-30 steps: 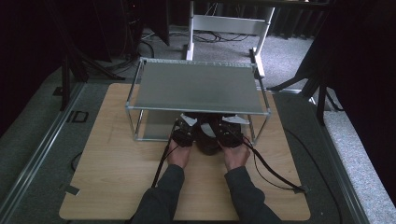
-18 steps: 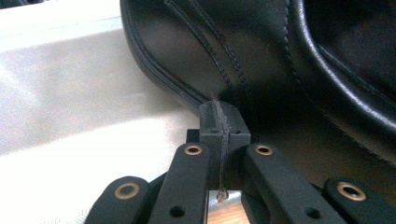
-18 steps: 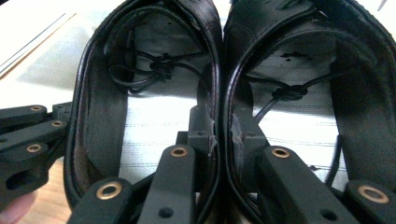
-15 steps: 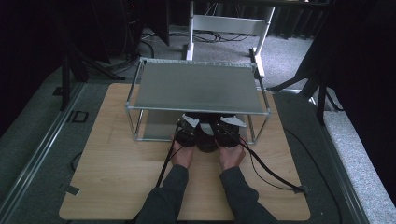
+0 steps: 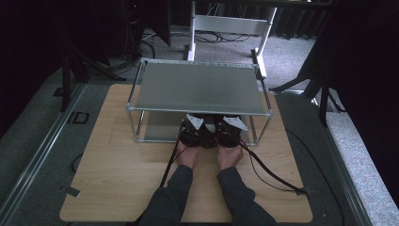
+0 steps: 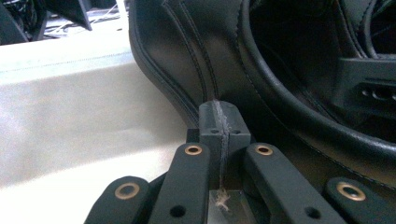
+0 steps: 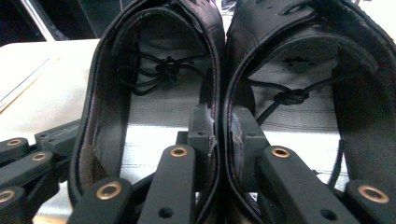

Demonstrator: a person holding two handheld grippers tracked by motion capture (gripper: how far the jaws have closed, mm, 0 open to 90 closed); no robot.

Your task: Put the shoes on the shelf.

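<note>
A two-tier rack (image 5: pixel 197 87) stands on the table (image 5: pixel 117 174), toward its far edge. Two shoes (image 7: pixel 154 84) sit side by side, touching, on the rack's lower shelf (image 5: pixel 157 127), near its front edge.

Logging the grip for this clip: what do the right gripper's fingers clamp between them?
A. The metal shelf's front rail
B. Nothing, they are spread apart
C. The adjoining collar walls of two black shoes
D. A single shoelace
C: in the right gripper view the right gripper has one finger inside each of the two black shoes, pinching their touching inner walls together.
</note>
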